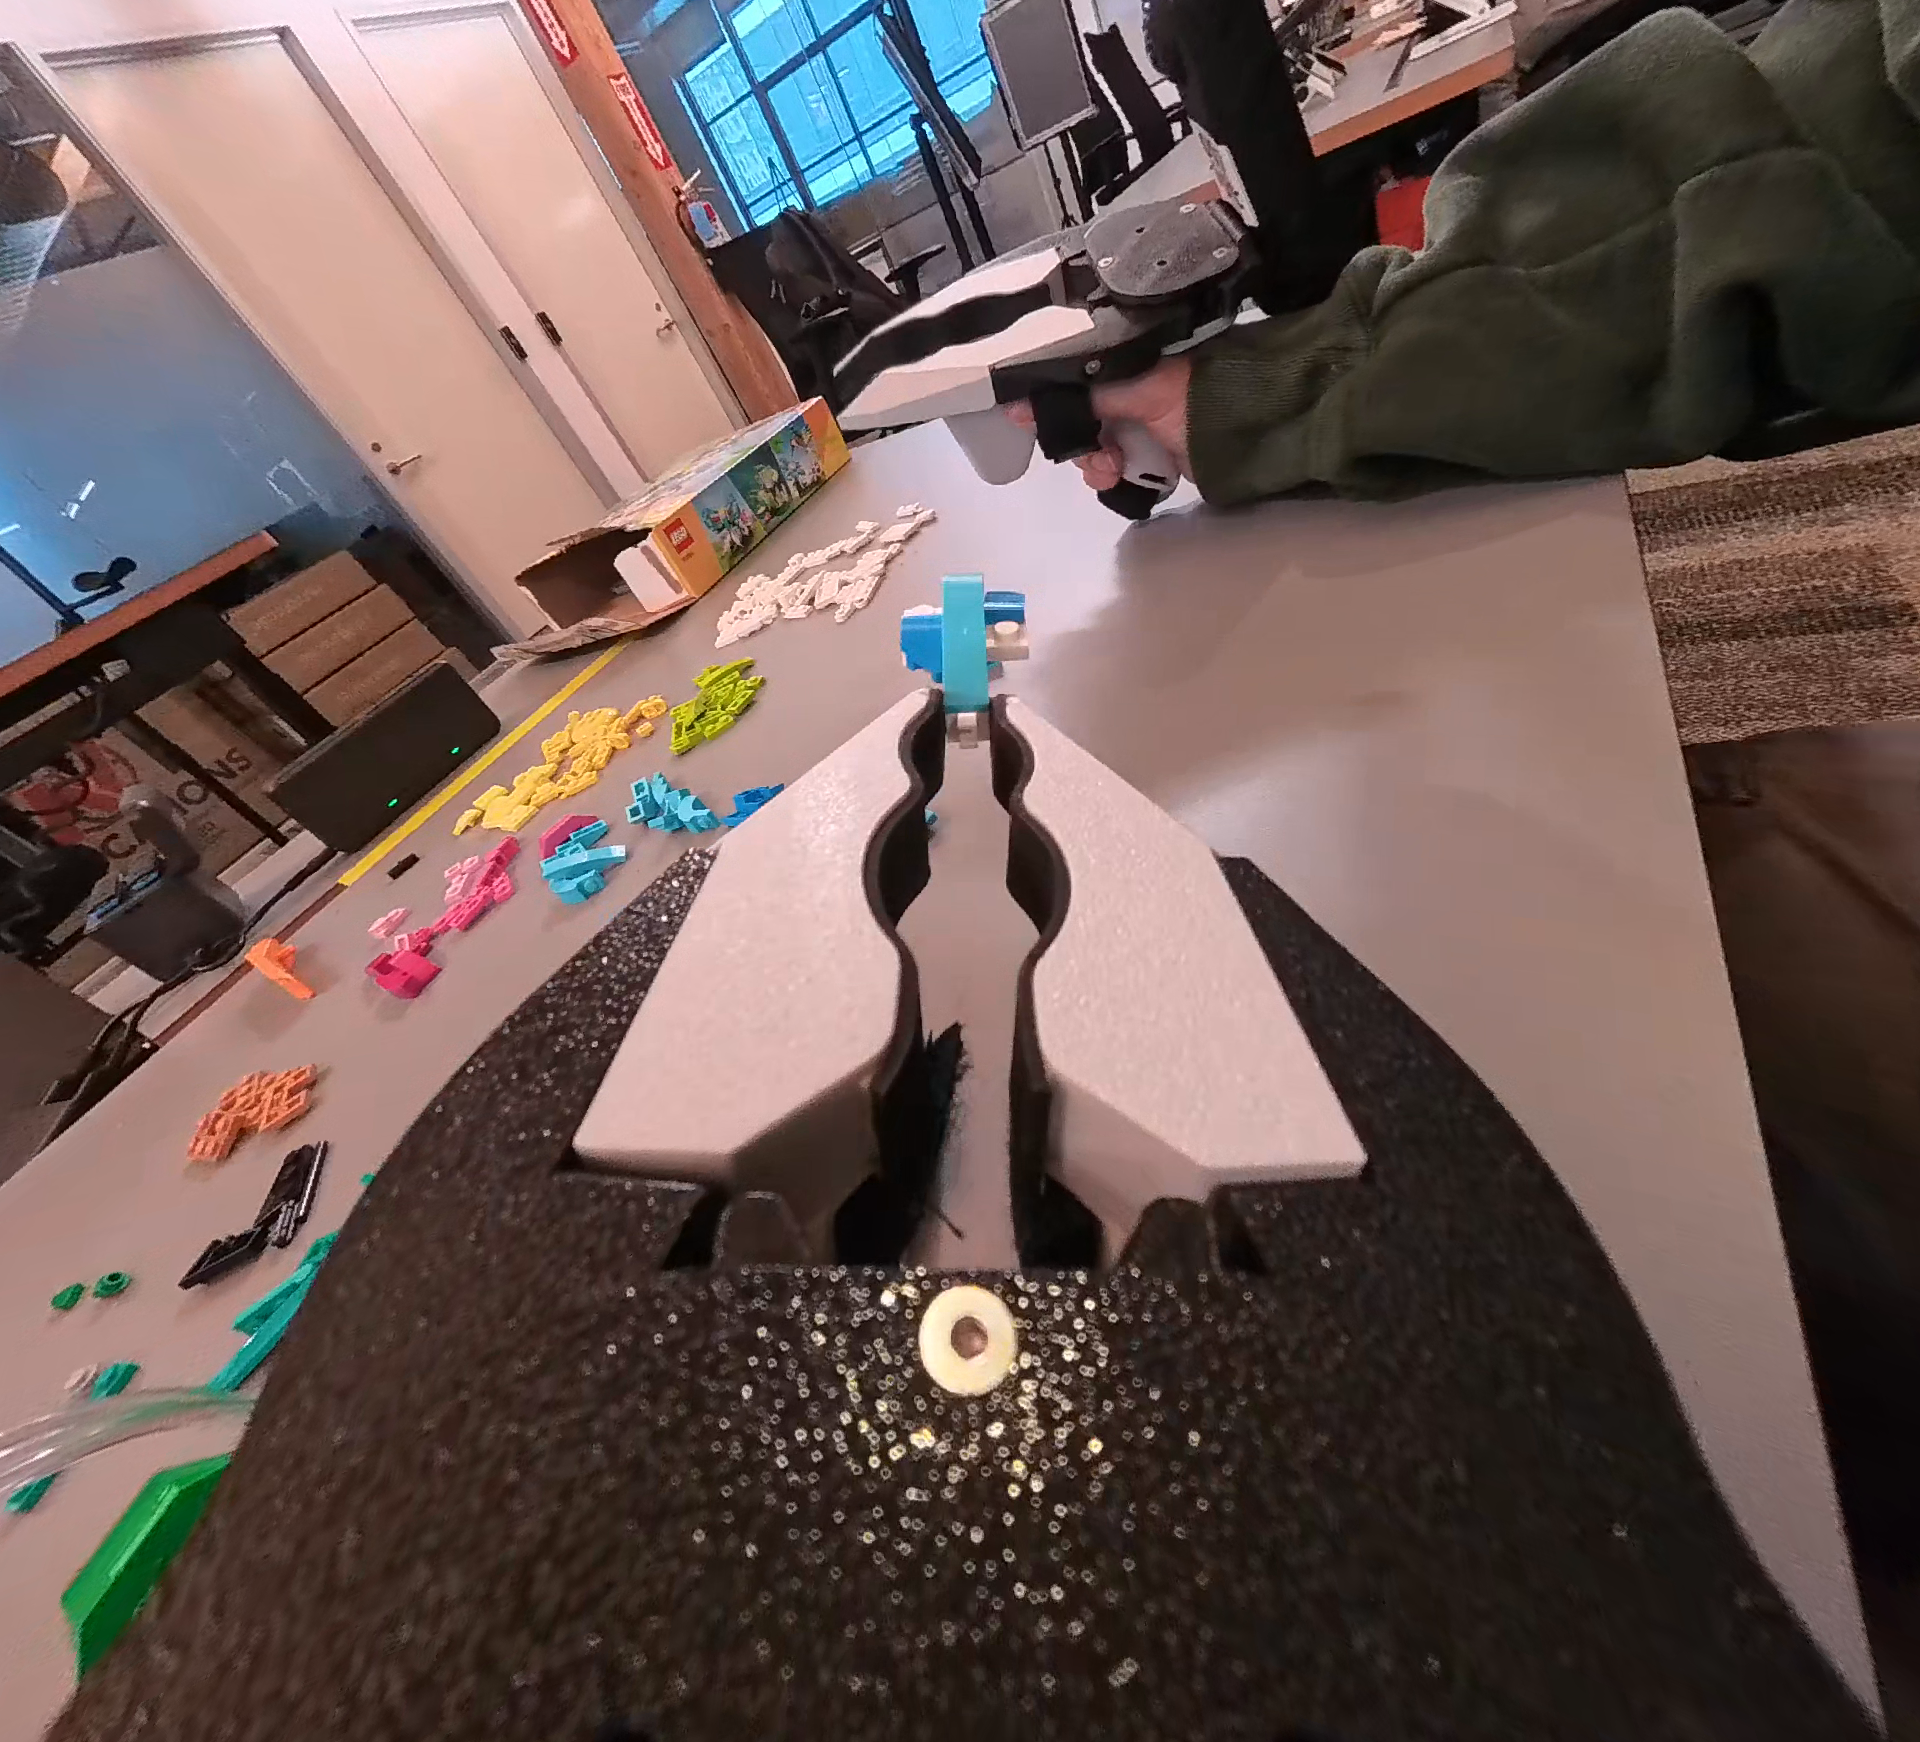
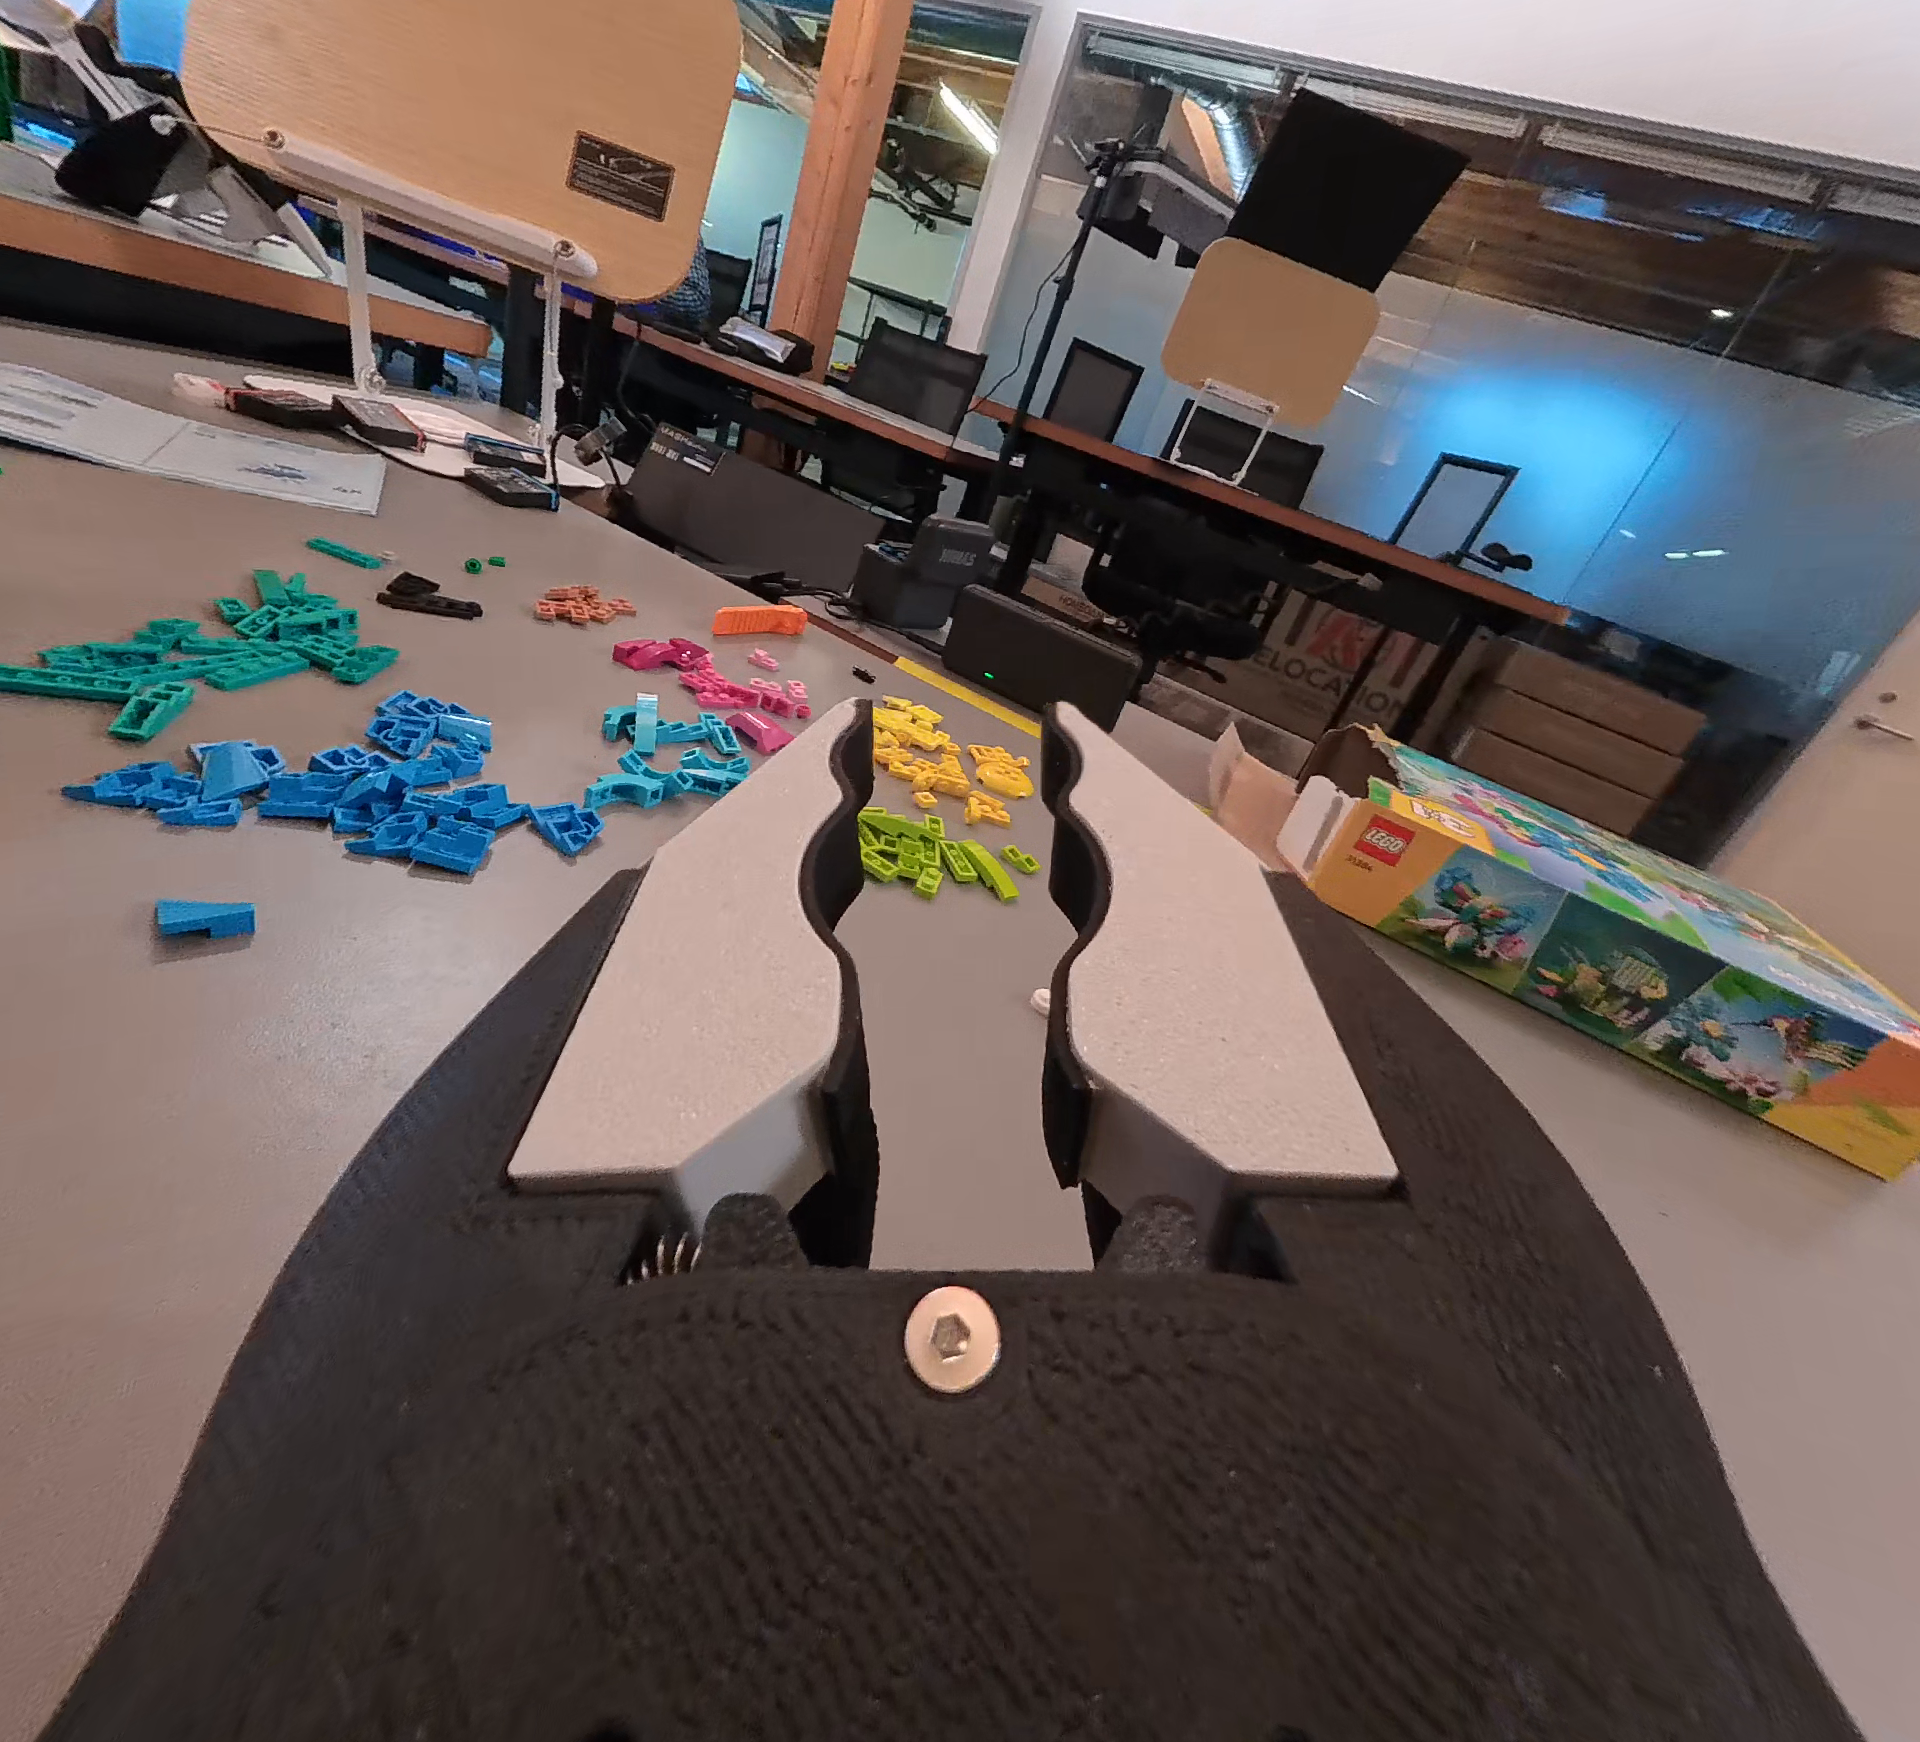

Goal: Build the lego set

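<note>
In the left wrist view, your left gripper (image 1: 966, 716) pinches the small blue-and-turquoise lego assembly (image 1: 961, 643) above the grey table (image 1: 1351, 757). In the right wrist view, your right gripper (image 2: 956, 726) gapes empty over the yellow bricks (image 2: 951, 757).

Wooden board stand (image 2: 457, 51) behind grey table (image 2: 312, 1017); black box (image 1: 384, 762).

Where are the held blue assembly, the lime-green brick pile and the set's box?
blue assembly (image 1: 961, 643), left wrist view, on its light turquoise upright piece.
lime-green brick pile (image 2: 920, 845), right wrist view, on the pile's middle.
set's box (image 2: 1621, 954), right wrist view, on its picture-printed side.
</note>
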The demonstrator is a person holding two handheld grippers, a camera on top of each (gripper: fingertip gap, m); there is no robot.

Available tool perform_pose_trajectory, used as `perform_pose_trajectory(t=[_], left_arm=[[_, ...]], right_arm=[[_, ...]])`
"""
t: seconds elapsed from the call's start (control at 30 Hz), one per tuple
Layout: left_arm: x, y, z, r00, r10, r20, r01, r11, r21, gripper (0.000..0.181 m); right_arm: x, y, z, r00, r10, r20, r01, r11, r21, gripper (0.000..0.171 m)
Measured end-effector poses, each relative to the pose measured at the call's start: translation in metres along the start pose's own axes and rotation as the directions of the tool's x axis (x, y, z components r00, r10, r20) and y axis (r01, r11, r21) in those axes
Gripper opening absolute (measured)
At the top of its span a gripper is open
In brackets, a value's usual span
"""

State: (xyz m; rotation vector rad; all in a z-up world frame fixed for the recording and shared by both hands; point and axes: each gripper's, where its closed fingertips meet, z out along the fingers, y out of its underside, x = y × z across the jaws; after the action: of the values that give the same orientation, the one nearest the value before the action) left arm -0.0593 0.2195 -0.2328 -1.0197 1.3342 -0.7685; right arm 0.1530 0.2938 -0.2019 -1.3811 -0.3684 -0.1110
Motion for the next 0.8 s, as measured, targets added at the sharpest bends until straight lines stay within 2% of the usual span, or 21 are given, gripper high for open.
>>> perform_pose_trajectory(t=[0.8], left_arm=[[0.0025,0.0014,0.0014,1.000,0.025,-0.005,-0.026,1.000,-0.011,0.006]], right_arm=[[-0.0106,-0.0010,0.0012,0.998,-0.025,0.052,0.025,1.000,0.005,0.021]])
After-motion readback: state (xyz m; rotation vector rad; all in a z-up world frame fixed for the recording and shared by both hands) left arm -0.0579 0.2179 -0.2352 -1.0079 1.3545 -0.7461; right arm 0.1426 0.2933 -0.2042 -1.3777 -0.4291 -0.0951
